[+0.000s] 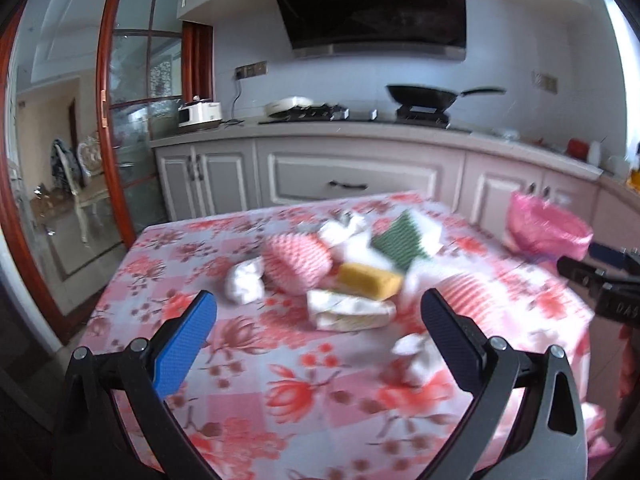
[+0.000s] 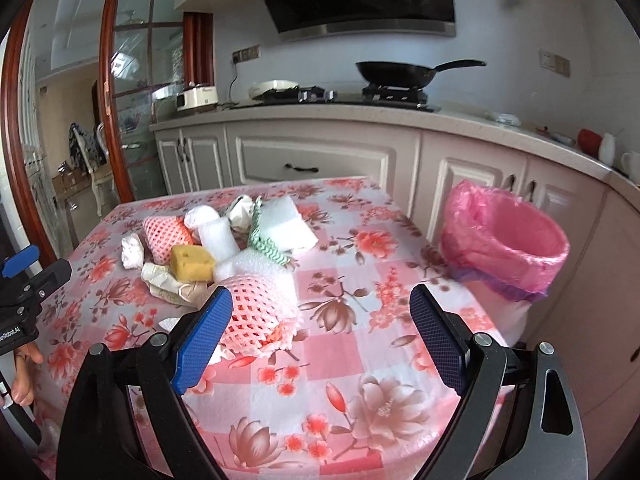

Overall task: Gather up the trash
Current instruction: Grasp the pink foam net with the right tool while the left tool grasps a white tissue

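left gripper [image 1: 318,320]: jaws wide open, empty, above bench [image 1: 248,408] | right gripper [image 2: 320,320]: jaws wide open, empty, a pink foam net [image 2: 260,316] just beside its left finger | trash: heap mid-bench, incl. sponge [image 2: 191,263], green cloth [image 1: 398,240], paper wads | bin [image 2: 508,248]: pink-lined, at bench's right edge

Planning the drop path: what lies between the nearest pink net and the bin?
In the right wrist view, only bare tablecloth lies between the net and the bin.
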Available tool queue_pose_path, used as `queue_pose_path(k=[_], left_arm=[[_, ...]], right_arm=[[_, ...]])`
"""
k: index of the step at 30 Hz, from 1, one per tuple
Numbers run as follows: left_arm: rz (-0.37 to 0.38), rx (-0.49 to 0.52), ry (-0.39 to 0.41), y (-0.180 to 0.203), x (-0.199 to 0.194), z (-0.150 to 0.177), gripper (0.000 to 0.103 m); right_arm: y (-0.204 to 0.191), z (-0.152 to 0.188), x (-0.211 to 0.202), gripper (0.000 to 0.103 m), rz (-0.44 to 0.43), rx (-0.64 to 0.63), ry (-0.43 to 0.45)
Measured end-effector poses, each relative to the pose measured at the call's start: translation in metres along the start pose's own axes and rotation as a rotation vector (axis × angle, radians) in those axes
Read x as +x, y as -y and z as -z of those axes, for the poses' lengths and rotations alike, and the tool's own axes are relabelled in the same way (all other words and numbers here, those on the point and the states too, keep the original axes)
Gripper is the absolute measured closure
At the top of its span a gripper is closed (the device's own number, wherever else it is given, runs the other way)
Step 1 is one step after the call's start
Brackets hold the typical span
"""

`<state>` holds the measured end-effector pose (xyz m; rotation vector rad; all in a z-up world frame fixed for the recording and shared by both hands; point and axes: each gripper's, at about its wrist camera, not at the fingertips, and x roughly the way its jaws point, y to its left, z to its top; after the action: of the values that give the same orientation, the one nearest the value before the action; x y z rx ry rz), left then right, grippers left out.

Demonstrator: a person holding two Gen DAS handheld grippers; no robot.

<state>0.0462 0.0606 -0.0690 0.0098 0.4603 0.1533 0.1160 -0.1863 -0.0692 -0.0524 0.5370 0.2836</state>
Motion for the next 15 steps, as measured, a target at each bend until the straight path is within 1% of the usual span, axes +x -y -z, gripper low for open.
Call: queue_pose_path(k=[4,7,8,11,14,15], left_arm=[[-0.002,0.002,-0.055,-0.011,0.021,0.012,0.004],[-0.039,0.012,-0.079,-0.016,0.035,0.02,0.004],[-0.037,0.016,-0.086,-0.016,0.038,0.022,0.004],[0.005,0.014,-0.119,-0.018,0.049,0.03,0.004],[0.014,0.005,-0.154,-0.015,0.057,0.034,0.004],[0.037,-0.004,-0.168,-0.014,0.06,0.035,0.005]], right_arm=[[-0.016,-0.002,0.038,0.018,-0.076,-0.014,-0.048],[-0.029,-0.002,0.07,0.018,-0.115,-0.022,-0.104],[-0.033,-0.001,0.081,0.018,-0.129,-0.026,-0.122],[-0.04,0.002,0.101,0.018,-0.15,-0.026,-0.161],[-0.037,0.008,0.116,0.018,-0.159,0.017,-0.199],[-0.037,0.011,0.118,0.018,-0.16,0.021,-0.205]])
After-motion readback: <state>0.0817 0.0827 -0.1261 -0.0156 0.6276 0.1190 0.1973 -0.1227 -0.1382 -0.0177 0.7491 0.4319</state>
